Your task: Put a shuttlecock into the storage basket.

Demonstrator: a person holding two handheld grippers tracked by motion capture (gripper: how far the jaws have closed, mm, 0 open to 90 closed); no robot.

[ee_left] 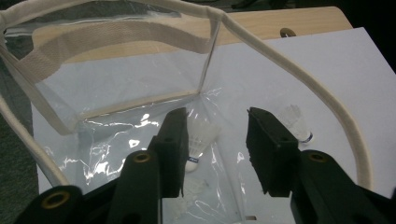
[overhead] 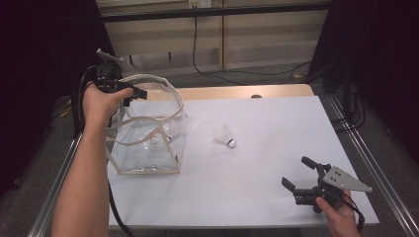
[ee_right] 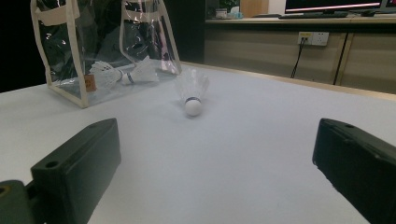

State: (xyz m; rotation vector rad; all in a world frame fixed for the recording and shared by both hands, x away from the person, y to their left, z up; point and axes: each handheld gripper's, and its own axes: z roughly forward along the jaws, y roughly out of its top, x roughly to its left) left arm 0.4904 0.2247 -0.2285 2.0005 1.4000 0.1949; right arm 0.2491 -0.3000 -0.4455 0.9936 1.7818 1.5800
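Note:
A clear plastic bag point(overhead: 148, 148) with cream fabric trim stands open on the left of the white table point(overhead: 276, 123). Two white shuttlecocks point(overhead: 157, 144) lie inside it, seen through the wall in the right gripper view point(ee_right: 105, 72). My left gripper point(overhead: 129, 92) hovers over the bag's rim, held from above by a hand. It looks down into the bag point(ee_left: 116, 98), jaws apart and nothing between them point(ee_left: 215, 121), with a shuttlecock point(ee_left: 200, 139) below. Another shuttlecock point(overhead: 225, 136) lies on the table beside the bag point(ee_right: 191, 91). My right gripper point(overhead: 295, 171) rests open near the front right point(ee_right: 217, 140).
The table's far edge is bare wood point(overhead: 232, 92). Metal rails point(overhead: 365, 163) run along both sides of the table. A black cable point(overhead: 212, 69) trails over the floor behind it. The left gripper's cable point(overhead: 116, 215) hangs along the table's left front edge.

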